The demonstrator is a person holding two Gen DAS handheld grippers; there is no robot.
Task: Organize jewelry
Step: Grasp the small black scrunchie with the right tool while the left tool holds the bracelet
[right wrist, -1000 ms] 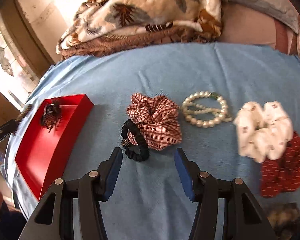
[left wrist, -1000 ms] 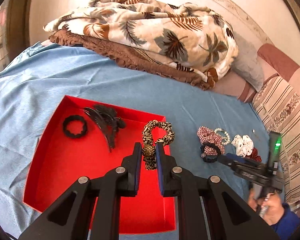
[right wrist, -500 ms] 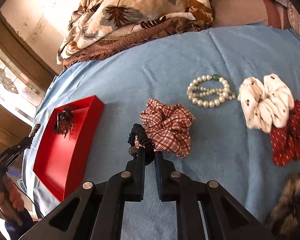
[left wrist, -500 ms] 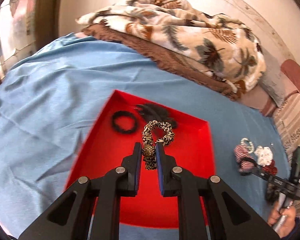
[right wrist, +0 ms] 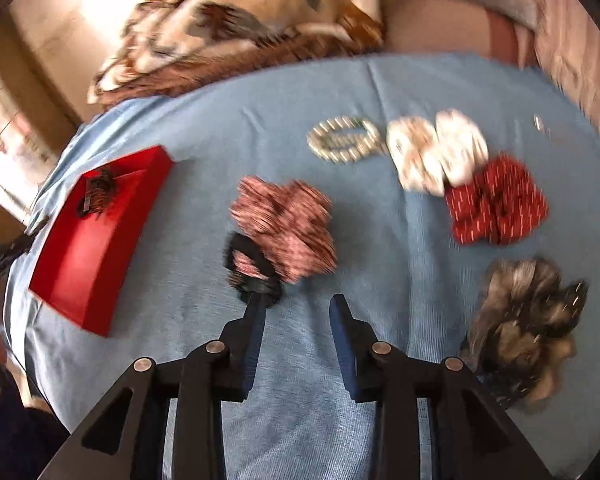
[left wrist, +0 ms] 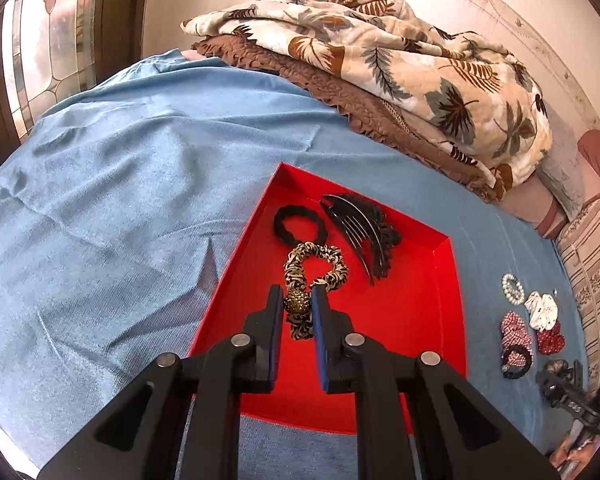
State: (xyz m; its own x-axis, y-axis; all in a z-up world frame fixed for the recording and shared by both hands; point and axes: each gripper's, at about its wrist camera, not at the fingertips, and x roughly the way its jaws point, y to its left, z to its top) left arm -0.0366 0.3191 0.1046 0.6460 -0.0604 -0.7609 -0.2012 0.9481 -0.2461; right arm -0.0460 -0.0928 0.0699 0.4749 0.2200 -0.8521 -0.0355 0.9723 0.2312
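Observation:
My left gripper [left wrist: 297, 292] is shut on the gold bead of a leopard-print scrunchie [left wrist: 314, 256], which hangs over the red tray [left wrist: 400, 320]. A black hair tie [left wrist: 284, 220] and a black comb clip [left wrist: 364, 232] lie in the tray's far part. In the blurred right wrist view my right gripper [right wrist: 296, 300] is opening with nothing between its jaws. A small black hair tie [right wrist: 252, 276] lies just beyond its left fingertip, against a plaid scrunchie [right wrist: 288, 220].
On the blue sheet [right wrist: 380, 280] lie a pearl bracelet [right wrist: 344, 144], a white scrunchie [right wrist: 436, 156], a red scrunchie [right wrist: 496, 200] and a brown furry clip [right wrist: 528, 320]. A folded leaf-print blanket [left wrist: 380, 60] lies at the back. The red tray [right wrist: 88, 248] sits left.
The left gripper carried the leopard scrunchie left, over the tray's middle. The right gripper closed on the small black hair tie, then opened and drew back, leaving the tie by the plaid scrunchie.

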